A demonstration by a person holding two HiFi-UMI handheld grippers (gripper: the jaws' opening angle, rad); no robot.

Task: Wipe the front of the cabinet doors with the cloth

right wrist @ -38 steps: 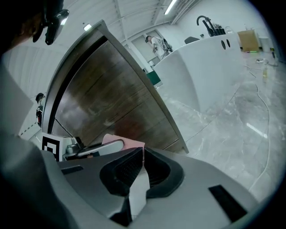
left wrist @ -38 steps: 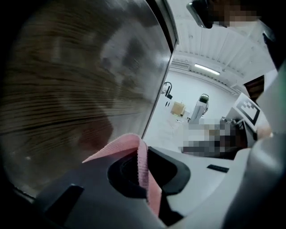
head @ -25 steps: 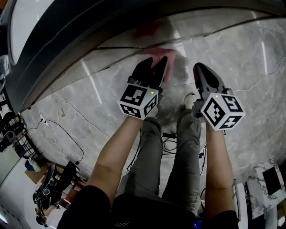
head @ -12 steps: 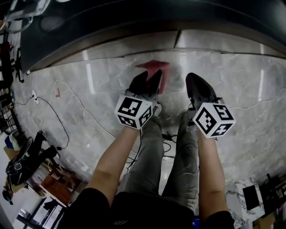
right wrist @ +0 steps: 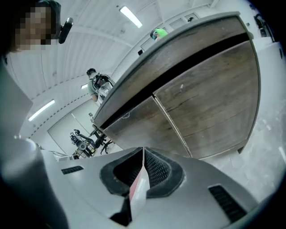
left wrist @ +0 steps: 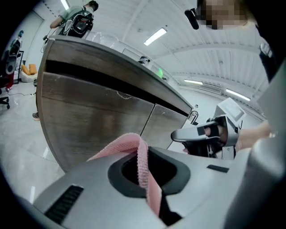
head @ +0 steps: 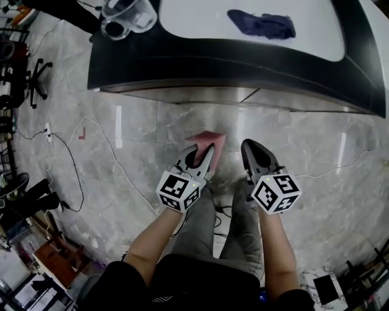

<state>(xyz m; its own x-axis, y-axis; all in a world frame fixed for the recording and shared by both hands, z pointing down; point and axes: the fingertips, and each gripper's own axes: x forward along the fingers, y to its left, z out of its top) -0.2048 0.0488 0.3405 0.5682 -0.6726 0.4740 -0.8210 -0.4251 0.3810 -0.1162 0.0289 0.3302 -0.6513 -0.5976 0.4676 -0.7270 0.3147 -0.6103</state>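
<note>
Seemingly before any wiping, the left gripper (head: pixel 202 155) pinches the pink cloth (head: pixel 207 140) in midair, short of the wooden cabinet doors (left wrist: pixel 100 112), while the right gripper (head: pixel 251 149) beside it is pressed together, apparently empty, so both doors are yet to be wiped.

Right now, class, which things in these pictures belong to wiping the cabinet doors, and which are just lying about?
For the job:
pink cloth, clamped in the left gripper
wooden cabinet doors, apart from the cloth

Lying about:
blue cloth and clear glassware on the countertop
cables and red mark on the floor
right gripper, shut and empty
</note>
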